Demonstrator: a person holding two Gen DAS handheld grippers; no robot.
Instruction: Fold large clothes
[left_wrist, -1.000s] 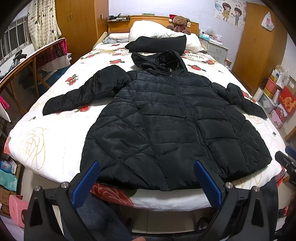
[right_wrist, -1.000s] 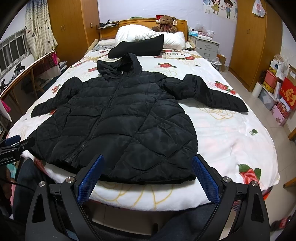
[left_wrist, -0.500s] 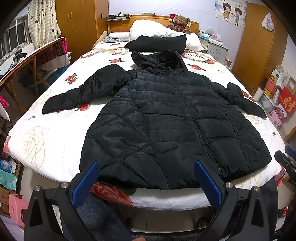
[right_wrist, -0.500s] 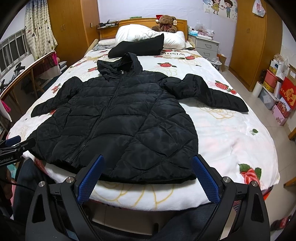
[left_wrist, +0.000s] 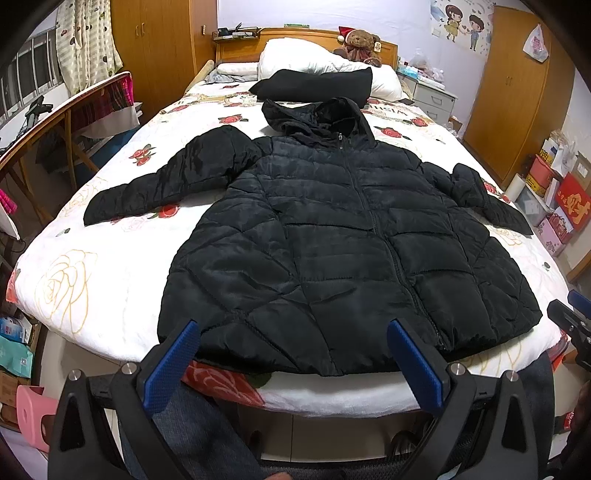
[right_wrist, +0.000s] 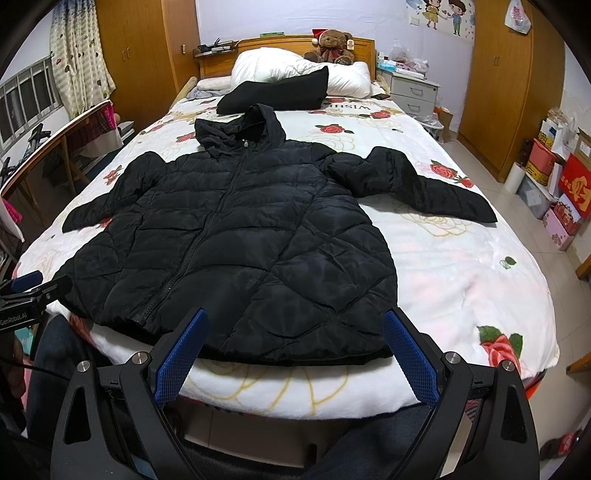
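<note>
A black hooded puffer jacket (left_wrist: 332, 236) lies flat and zipped, front up, on the bed, sleeves spread out to both sides, hood toward the headboard. It also shows in the right wrist view (right_wrist: 236, 236). My left gripper (left_wrist: 293, 328) is open and empty, held just short of the jacket's hem at the foot of the bed. My right gripper (right_wrist: 293, 317) is open and empty, also just before the hem, more to the right. The right gripper's tip shows at the right edge of the left wrist view (left_wrist: 572, 321).
The bed (left_wrist: 74, 280) has a white rose-print cover. A folded black garment (left_wrist: 317, 86), white pillows (left_wrist: 295, 61) and a teddy bear (left_wrist: 360, 42) lie at the headboard. A wooden desk (left_wrist: 44, 125) stands left, wardrobes and boxes (left_wrist: 554, 192) right.
</note>
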